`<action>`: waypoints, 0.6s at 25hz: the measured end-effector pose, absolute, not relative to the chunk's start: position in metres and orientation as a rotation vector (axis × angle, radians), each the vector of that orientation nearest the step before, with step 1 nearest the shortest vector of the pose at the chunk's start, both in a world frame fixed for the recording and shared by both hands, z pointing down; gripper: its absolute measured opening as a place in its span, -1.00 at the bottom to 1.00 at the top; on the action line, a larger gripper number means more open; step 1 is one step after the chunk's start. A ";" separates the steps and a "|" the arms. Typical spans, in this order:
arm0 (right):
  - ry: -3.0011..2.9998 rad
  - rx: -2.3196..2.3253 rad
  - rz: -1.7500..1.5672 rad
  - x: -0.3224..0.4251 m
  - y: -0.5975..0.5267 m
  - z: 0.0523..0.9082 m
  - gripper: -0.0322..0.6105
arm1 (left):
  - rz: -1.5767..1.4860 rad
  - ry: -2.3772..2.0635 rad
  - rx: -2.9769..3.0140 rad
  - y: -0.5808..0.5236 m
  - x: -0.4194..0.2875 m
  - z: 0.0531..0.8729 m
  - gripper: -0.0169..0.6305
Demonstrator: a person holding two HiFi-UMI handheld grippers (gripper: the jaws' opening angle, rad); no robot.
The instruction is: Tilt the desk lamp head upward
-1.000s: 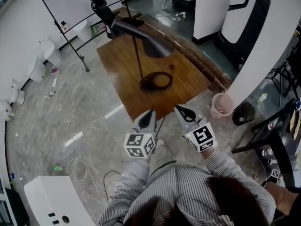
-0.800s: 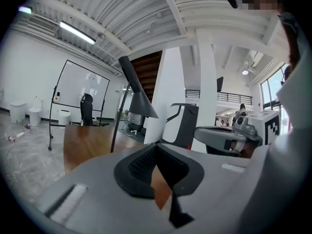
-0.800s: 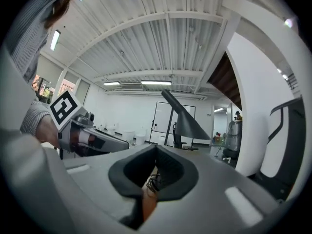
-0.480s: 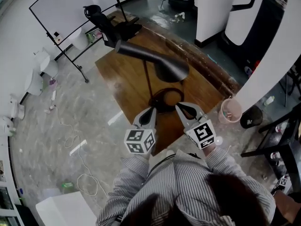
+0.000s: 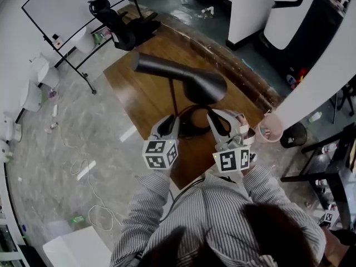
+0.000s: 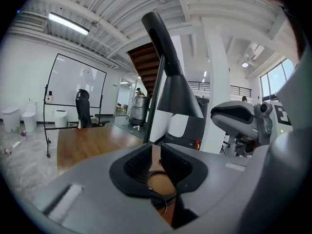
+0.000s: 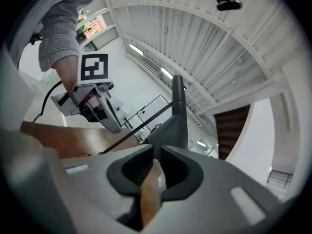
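Lamp base (image 5: 188, 132) partly behind lamp head (image 5: 192, 79)

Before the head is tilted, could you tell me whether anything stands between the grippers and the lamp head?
Nothing visible does. The left gripper and right gripper, jaws just opening and empty, hang near the table edge below the lamp head; only air lies between.
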State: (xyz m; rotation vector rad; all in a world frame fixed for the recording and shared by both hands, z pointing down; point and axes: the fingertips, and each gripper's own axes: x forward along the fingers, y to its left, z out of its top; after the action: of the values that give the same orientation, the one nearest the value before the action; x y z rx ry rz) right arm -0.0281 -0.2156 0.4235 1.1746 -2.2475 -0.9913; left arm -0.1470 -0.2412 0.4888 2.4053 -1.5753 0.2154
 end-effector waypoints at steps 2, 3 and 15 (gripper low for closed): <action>-2.144 1.130 -1.137 -0.034 -0.219 0.422 -0.73 | 0.227 -1.570 2.393 -0.252 -0.148 0.492 -0.73; -2.092 1.104 -1.212 -0.038 -0.220 0.423 -0.67 | 0.229 -1.565 2.386 -0.257 -0.148 0.494 -0.70; -1.791 1.015 -1.519 -0.052 -0.244 0.436 -0.40 | 0.245 -1.533 2.354 -0.292 -0.150 0.503 -0.55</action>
State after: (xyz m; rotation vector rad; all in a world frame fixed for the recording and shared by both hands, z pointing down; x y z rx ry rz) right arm -0.0520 -0.2440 0.4365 1.0147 -1.7908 -1.5194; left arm -0.1503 -0.2924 0.5034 2.3544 -1.5333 0.2454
